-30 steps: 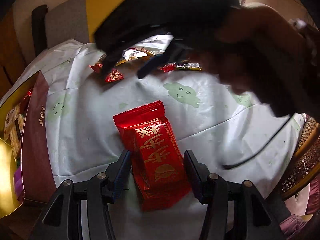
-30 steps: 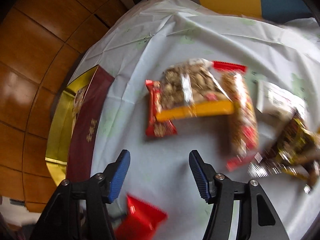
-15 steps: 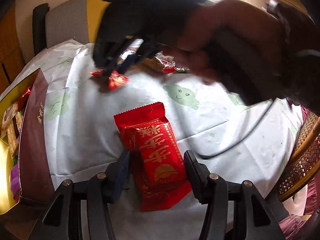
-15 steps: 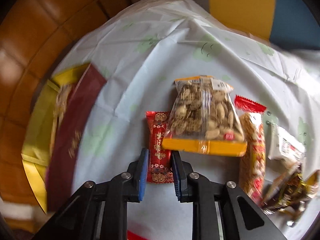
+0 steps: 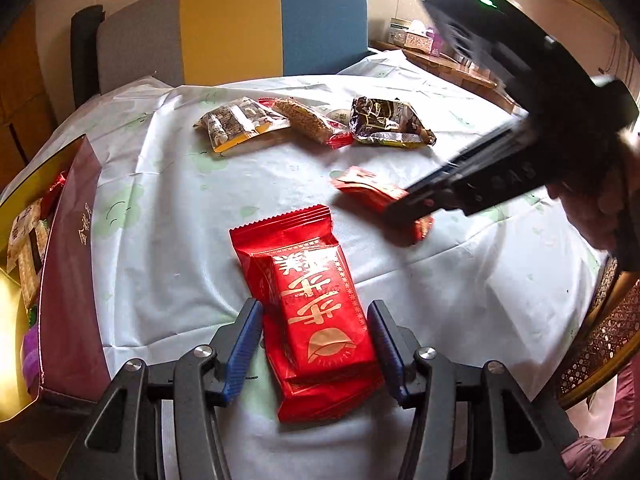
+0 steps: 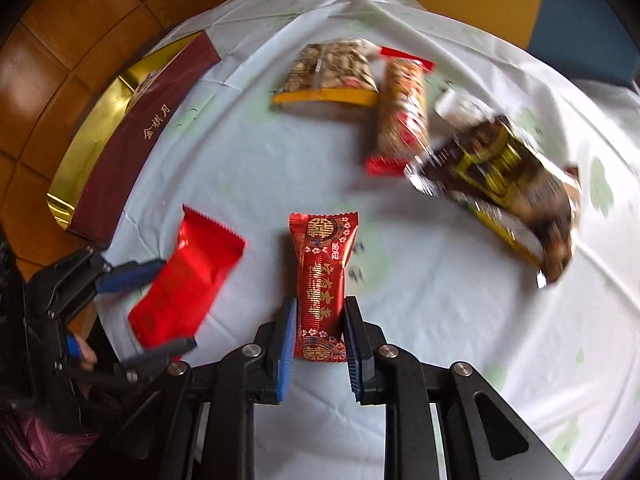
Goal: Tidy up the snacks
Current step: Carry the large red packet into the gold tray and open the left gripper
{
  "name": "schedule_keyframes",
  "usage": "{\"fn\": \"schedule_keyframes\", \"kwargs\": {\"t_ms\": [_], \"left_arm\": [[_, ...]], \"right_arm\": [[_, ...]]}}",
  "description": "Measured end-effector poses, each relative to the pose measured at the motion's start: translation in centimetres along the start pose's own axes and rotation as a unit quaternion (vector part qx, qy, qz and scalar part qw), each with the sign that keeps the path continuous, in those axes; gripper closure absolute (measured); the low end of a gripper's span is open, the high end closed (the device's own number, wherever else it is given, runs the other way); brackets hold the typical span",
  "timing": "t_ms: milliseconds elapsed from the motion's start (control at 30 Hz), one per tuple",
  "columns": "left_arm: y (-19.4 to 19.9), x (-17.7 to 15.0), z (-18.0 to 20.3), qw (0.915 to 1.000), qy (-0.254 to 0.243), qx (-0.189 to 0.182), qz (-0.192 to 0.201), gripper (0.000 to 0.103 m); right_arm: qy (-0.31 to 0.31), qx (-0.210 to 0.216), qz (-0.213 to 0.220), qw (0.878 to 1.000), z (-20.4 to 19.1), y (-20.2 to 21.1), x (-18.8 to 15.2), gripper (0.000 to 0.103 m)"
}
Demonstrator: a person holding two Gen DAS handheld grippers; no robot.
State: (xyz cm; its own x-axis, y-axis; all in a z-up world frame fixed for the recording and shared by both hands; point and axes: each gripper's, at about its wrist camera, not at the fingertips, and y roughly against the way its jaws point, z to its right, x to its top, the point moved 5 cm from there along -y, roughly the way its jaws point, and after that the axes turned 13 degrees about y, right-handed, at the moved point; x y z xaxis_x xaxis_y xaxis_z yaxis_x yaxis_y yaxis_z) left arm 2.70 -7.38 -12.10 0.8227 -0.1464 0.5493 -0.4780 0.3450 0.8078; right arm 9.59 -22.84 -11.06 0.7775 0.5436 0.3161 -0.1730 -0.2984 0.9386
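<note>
A large red packet with gold characters (image 5: 304, 264) lies flat on the pale tablecloth (image 5: 180, 220). My left gripper (image 5: 315, 305) straddles its near half, and the blue pads rest against its two long sides. In the right wrist view the same packet (image 6: 188, 276) sits between the left gripper's (image 6: 176, 304) fingers. A small red packet with a gold pattern (image 6: 322, 272) is pinched at its near end by my right gripper (image 6: 320, 320), which is shut on it. In the left wrist view this small packet (image 5: 368, 190) hangs from the right gripper (image 5: 404, 210) just over the cloth, to the right of the large one.
A bag of peanuts (image 5: 240, 120), a sesame bar (image 5: 308, 120) and a dark brown and gold bag (image 5: 384, 124) lie at the far side. An open maroon and gold box (image 5: 68, 260) with snacks inside stands at the left edge. A wicker chair (image 5: 600, 340) is at the right.
My right gripper closed on the small red packet beside the peanut bag and carried it toward the near right. The left gripper and the large red packet stayed put.
</note>
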Motion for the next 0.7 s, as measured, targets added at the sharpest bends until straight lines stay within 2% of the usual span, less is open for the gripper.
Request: {"fn": "schedule_keyframes", "kwargs": {"t_ms": [100, 200, 367, 500, 567, 700], "left_arm": [[0.0, 0.1, 0.2, 1.0, -0.004, 0.005, -0.005, 0.048], [-0.1, 0.5, 0.4, 0.9999, -0.002, 0.009, -0.009, 0.054], [0.2, 0.8, 0.2, 0.9996, 0.012, -0.02, -0.018, 0.058], [2.1, 1.5, 0.9, 0.9985, 0.015, -0.054, 0.002, 0.059], [3.6, 2.2, 1.0, 0.9982, 0.012, -0.056, 0.02, 0.059], [6.6, 3.9, -0.8, 0.9968, 0.039, -0.051, 0.049, 0.059]], "right_arm": [[-0.001, -0.006, 0.012, 1.0, 0.1, 0.1, -0.6, 0.08], [0.012, -0.012, 0.015, 1.0, 0.0, 0.0, -0.9, 0.08], [0.029, -0.027, 0.015, 0.999, -0.6, -0.3, -0.7, 0.08], [0.037, -0.033, 0.015, 0.999, -1.3, -0.8, -0.1, 0.08], [0.039, -0.035, 0.015, 0.999, -1.4, -1.0, 0.1, 0.08], [0.045, -0.041, 0.014, 0.998, -1.5, -1.1, 0.1, 0.08]]}}
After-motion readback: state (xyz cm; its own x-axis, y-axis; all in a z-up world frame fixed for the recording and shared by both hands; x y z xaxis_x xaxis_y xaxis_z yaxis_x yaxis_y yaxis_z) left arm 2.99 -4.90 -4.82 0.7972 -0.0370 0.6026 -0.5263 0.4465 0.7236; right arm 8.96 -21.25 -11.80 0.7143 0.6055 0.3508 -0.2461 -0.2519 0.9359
